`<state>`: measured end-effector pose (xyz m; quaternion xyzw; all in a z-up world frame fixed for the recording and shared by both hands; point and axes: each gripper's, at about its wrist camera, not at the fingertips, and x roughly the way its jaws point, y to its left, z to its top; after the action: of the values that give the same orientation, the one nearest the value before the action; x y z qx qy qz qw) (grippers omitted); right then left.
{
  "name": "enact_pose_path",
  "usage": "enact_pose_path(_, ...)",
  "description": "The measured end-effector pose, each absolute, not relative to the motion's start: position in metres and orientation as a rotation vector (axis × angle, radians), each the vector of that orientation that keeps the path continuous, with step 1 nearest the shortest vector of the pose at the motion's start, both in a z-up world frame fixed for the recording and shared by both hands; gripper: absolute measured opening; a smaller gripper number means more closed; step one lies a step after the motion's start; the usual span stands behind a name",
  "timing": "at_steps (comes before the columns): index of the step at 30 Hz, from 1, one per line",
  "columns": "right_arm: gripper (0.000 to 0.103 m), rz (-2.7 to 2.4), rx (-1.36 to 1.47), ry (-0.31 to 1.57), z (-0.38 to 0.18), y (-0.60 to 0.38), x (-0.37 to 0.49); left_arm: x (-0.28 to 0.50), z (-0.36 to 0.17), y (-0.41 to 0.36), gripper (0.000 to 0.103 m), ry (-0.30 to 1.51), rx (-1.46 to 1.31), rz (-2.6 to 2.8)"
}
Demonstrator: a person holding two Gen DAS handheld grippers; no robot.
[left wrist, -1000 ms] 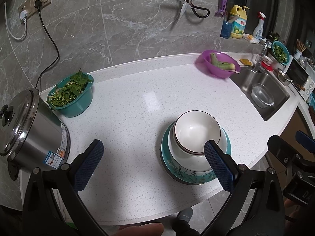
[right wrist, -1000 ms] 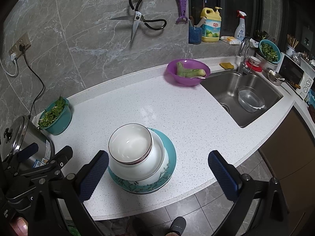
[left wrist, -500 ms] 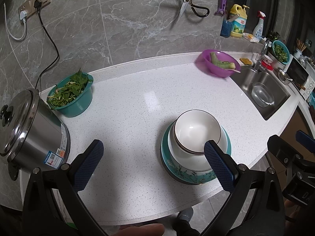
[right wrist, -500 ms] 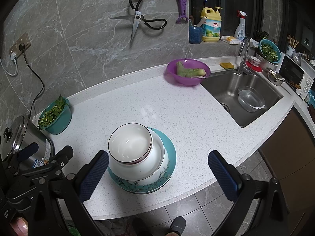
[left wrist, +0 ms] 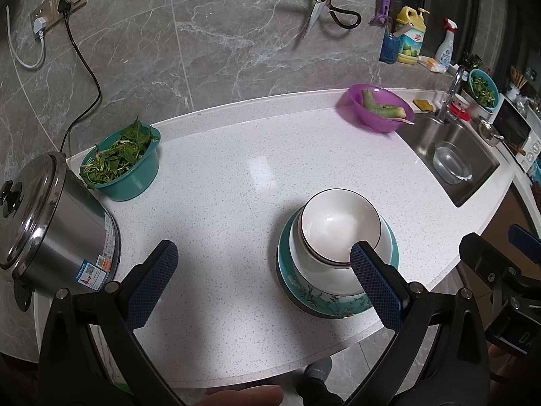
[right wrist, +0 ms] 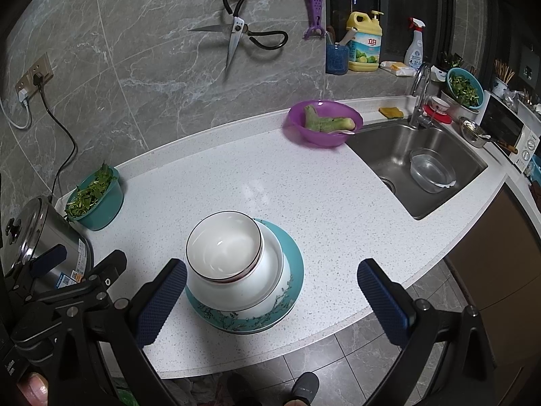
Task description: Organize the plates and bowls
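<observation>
A stack of dishes stands near the front edge of the white counter: a small white bowl with a dark rim sits in a larger white bowl, which rests on a teal flowered plate. My left gripper is open, above the counter and nearer than the stack, its right finger in front of the bowls. My right gripper is open too, its fingers wide on either side of the stack and nearer than it. Neither holds anything.
A steel rice cooker and a teal basket of greens stand at the left. A purple bowl with vegetables sits by the sink, which holds a clear bowl. Scissors hang on the wall.
</observation>
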<state>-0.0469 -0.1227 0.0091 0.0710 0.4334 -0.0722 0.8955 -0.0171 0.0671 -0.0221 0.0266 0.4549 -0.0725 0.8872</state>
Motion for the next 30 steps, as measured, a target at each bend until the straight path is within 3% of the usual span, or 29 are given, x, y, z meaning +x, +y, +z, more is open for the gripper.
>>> enact_pose_path(30, 0.103, -0.151, 0.147, 0.898, 0.0097, -0.1221, -0.0465, -0.0157, -0.0231, 0.0672, 0.103, 0.949, 0.053, -0.153)
